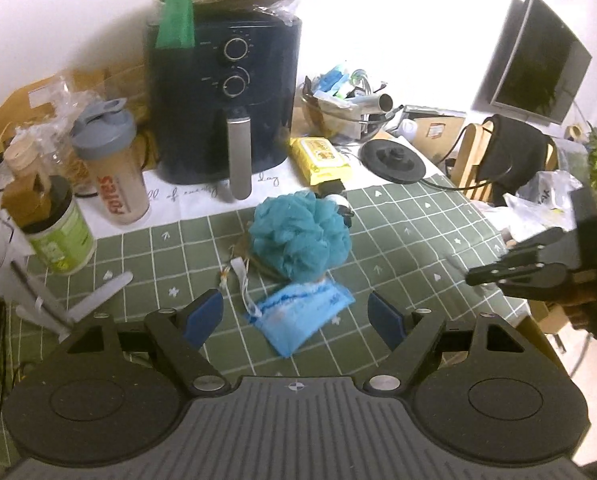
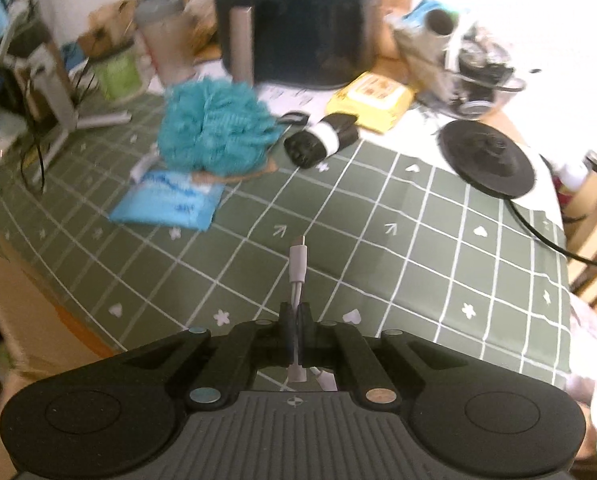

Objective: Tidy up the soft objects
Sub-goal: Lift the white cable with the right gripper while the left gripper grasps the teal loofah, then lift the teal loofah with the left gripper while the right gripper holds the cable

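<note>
A teal bath pouf lies on the green checked tablecloth, with a blue soft packet just in front of it. My left gripper is open, its blue pads either side of the packet, low over the cloth. My right gripper is shut on a white USB cable whose plug sticks out forward above the cloth. The pouf and the packet show far left in the right wrist view. The right gripper also shows at the right edge of the left wrist view.
A black air fryer, a shaker bottle, a green tub and a white stand crowd the back and left. A yellow wipes pack, a black kettle base, and a black-and-white roll lie behind.
</note>
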Demonstrator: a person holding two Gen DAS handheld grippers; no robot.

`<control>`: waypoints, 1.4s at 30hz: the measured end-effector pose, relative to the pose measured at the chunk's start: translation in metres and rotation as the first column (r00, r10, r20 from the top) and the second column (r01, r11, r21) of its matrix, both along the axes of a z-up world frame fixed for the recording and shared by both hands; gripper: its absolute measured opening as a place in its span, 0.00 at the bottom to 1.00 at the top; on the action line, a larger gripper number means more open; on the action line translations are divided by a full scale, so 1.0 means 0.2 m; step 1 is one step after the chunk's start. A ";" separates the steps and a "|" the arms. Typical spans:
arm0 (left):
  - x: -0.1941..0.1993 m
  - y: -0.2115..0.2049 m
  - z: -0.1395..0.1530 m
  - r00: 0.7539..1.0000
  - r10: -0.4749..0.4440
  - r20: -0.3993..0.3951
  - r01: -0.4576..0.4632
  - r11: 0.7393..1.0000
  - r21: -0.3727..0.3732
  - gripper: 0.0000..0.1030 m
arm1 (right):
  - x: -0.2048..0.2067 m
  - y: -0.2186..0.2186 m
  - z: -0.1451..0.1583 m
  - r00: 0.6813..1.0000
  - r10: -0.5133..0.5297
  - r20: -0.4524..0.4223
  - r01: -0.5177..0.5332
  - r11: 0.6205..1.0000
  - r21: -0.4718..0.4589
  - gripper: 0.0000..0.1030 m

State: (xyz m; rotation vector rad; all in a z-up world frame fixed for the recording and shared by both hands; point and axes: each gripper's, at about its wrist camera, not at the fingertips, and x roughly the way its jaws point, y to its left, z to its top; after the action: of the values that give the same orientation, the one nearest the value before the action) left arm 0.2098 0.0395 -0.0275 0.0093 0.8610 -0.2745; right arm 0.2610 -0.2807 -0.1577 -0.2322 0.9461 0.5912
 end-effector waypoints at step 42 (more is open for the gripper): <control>0.91 0.15 -0.70 0.903 0.083 -0.423 -0.300 0.825 -0.479 0.26 | -0.55 -0.32 0.23 0.945 -0.326 -0.018 0.325 0.933 0.155 0.04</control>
State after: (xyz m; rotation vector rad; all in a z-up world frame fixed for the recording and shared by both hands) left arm 0.3912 0.0687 -0.1666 -0.6803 1.1444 -0.3214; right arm 0.1505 -0.3448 -0.1124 0.0646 0.9014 0.3542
